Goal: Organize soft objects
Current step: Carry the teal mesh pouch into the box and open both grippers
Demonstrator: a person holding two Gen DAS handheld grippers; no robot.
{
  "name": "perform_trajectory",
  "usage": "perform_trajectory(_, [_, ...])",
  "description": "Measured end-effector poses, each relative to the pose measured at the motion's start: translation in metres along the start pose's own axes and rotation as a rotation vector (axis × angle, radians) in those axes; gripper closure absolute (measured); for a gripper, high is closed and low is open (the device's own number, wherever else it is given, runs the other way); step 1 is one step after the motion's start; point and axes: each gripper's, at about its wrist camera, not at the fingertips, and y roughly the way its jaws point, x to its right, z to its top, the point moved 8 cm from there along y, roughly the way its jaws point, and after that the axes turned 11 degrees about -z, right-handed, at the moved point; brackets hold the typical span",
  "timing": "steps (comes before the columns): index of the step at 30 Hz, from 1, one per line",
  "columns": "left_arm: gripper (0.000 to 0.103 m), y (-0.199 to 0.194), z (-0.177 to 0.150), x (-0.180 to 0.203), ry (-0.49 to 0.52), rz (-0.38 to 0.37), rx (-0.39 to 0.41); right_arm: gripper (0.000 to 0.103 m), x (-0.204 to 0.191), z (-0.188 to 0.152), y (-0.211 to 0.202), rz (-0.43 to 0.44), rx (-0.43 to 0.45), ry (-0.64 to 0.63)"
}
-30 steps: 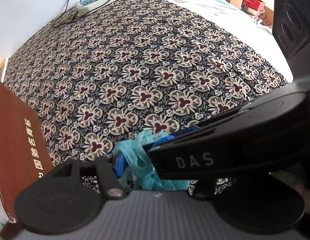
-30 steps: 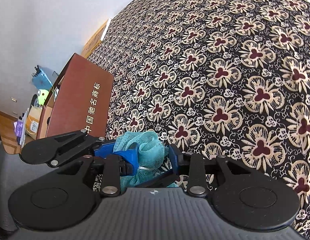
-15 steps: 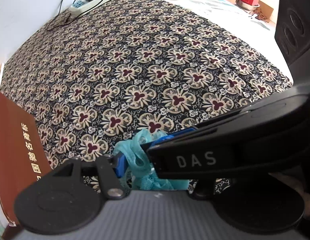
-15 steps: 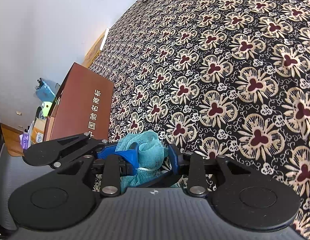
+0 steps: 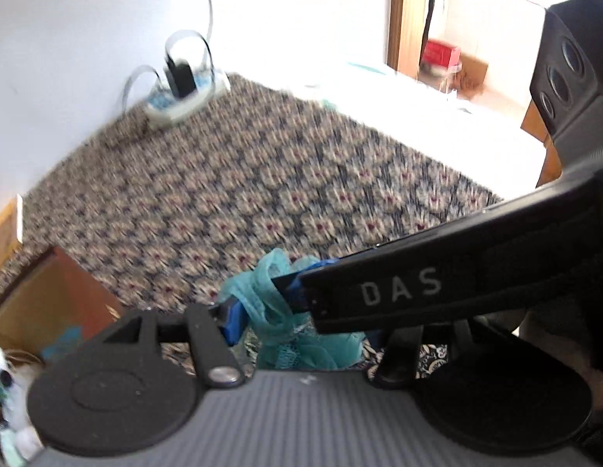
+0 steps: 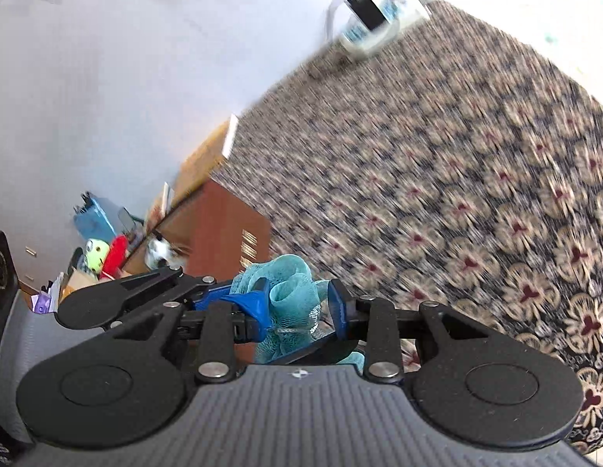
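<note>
Right wrist view: both grippers (image 6: 297, 305) angle down, clamping teal mesh pouf (image 6: 291, 292).

A bed (image 5: 286, 179) under a dark floral bedspread (image 6: 476, 179) fills the room's middle, one side against a plain white wall (image 5: 87, 39). A white power strip (image 5: 184, 95) lies on the bed by that wall. Beyond the bed stands a wooden door frame (image 5: 406, 19). A reddish-brown box (image 6: 219, 229) sits beside the bed, clutter behind it.
</note>
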Motion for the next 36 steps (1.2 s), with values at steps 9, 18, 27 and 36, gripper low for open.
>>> perform_trajectory(9, [0.048, -0.079, -0.004, -0.046, -0.050, 0.020, 0.159, 0.085, -0.092, 0.014, -0.007, 0.113, 0.134, -0.031])
perform_trajectory(18, [0.047, -0.119, -0.054, -0.105, -0.164, 0.064, 0.187, 0.085, -0.161, -0.004, 0.035, 0.181, 0.105, -0.098])
perform_trajectory(27, [0.041, -0.110, -0.101, -0.143, -0.232, 0.126, 0.131, 0.085, -0.178, -0.032, 0.068, 0.118, 0.037, -0.101])
perform_trajectory(36, [0.038, -0.098, -0.128, -0.149, -0.266, 0.113, 0.077, 0.085, -0.167, -0.054, 0.074, 0.067, -0.006, -0.075])
